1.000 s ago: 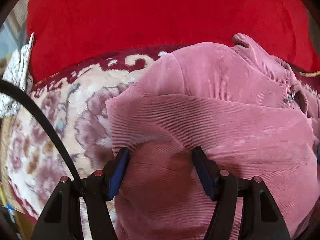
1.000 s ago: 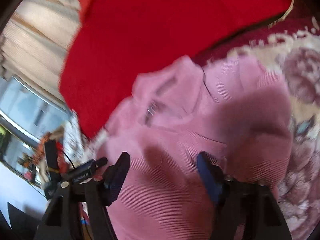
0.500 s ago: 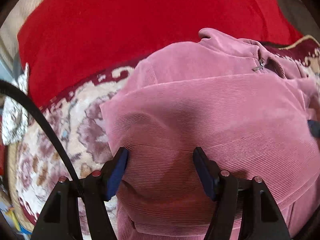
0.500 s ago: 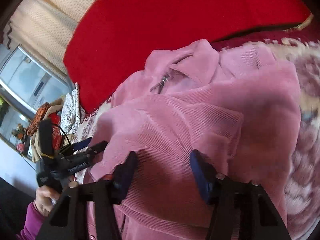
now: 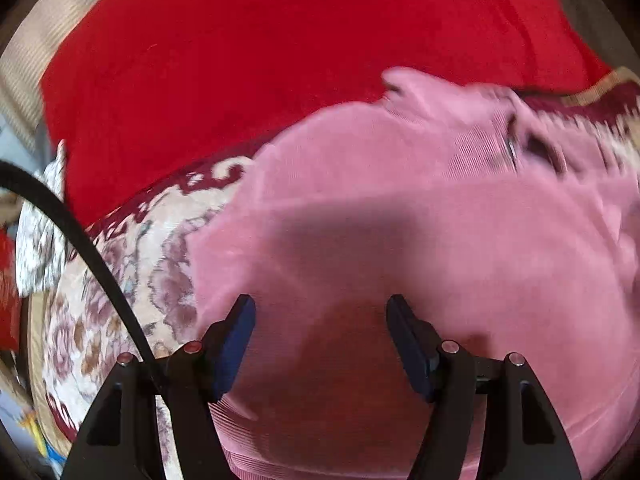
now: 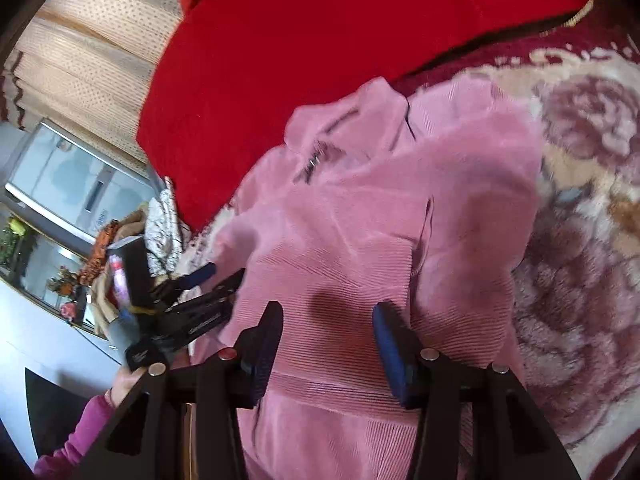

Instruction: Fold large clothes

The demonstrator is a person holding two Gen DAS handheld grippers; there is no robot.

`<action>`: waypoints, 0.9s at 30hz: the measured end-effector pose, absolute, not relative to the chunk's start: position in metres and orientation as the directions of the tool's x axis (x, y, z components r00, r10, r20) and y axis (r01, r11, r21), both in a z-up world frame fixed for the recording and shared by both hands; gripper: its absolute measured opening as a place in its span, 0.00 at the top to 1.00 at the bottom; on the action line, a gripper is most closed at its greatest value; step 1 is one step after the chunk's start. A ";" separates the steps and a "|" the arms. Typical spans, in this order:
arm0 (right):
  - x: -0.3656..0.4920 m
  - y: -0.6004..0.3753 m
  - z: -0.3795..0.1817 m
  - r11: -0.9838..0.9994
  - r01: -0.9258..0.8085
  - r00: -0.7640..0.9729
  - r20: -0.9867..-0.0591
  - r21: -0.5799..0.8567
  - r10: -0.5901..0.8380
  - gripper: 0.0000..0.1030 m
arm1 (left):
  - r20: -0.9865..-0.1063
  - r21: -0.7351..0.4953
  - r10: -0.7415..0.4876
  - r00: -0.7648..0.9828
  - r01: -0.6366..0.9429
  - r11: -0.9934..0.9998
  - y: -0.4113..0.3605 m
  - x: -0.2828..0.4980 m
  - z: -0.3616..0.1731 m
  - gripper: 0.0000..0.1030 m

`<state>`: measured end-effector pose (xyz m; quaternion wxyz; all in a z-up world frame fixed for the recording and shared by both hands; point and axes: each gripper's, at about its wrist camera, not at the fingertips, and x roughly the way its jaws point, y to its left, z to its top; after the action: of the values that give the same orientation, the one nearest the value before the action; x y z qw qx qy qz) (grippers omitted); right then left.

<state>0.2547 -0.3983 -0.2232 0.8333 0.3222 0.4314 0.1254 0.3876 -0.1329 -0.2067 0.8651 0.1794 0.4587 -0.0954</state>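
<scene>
A pink corduroy zip jacket (image 5: 420, 220) lies folded on a floral rug (image 5: 132, 256), collar and zipper toward the red cushion. It also shows in the right wrist view (image 6: 360, 220). My left gripper (image 5: 320, 332) is open and empty, hovering just above the jacket's near folded part. My right gripper (image 6: 326, 340) is open and empty above the jacket's ribbed hem. The left gripper shows in the right wrist view (image 6: 208, 284) at the jacket's left edge, held by a hand in a purple sleeve.
A large red cushion (image 5: 280, 60) lies behind the jacket and also shows in the right wrist view (image 6: 320, 40). The floral rug (image 6: 580, 240) extends right. A patterned cloth (image 5: 36, 240) lies at far left. A cabinet (image 6: 72, 184) and clutter stand at left.
Both grippers have shifted over the jacket while staying open. The left view moved slightly back and is motion-blurred; the right gripper moved toward the hem.
</scene>
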 end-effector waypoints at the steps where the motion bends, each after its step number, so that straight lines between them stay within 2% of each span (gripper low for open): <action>1: 0.253 -0.398 -0.219 0.760 0.059 0.609 -0.627 0.647 0.486 0.51 | -0.817 0.213 -0.001 0.576 0.303 0.929 -0.132 0.390 -0.200 0.33; 5: 0.239 -0.403 -0.209 0.794 0.035 0.642 -0.623 0.607 0.447 0.51 | -0.807 0.206 0.006 0.590 0.271 0.940 -0.139 0.389 -0.193 0.33; 8: 0.233 -0.405 -0.220 0.836 0.038 0.616 -0.671 0.548 0.412 0.51 | -0.867 0.212 0.044 0.497 0.288 0.934 -0.145 0.392 -0.221 0.33; 11: 0.236 -0.404 -0.238 0.849 0.045 0.551 -0.722 0.526 0.418 0.51 | -0.857 0.197 0.043 0.513 0.250 0.948 -0.143 0.388 -0.217 0.33; 13: 0.231 -0.404 -0.232 0.853 0.033 0.569 -0.711 0.521 0.412 0.50 | -0.858 0.166 0.021 0.513 0.239 0.957 -0.141 0.386 -0.203 0.33; 19: 0.212 -0.400 -0.203 0.858 -0.044 0.653 -0.636 0.511 0.412 0.50 | -0.790 0.167 -0.009 0.614 0.229 0.959 -0.138 0.370 -0.166 0.33; 22: 0.209 -0.392 -0.196 0.875 -0.063 0.662 -0.636 0.480 0.397 0.50 | -0.816 0.166 -0.017 0.578 0.262 0.951 -0.137 0.365 -0.179 0.33; 25: 0.219 -0.390 -0.197 0.881 -0.031 0.665 -0.649 0.473 0.371 0.50 | -0.894 0.196 0.055 0.445 0.277 0.941 -0.134 0.371 -0.213 0.33; 27: 0.231 -0.392 -0.206 0.871 0.025 0.646 -0.673 0.490 0.360 0.50 | -0.880 0.146 0.008 0.474 0.255 0.956 -0.124 0.367 -0.209 0.33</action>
<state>0.2306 -0.3921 -0.2063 0.8763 0.2349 0.4098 0.0953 0.3669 -0.1239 -0.2094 0.8487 0.1296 0.5075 -0.0729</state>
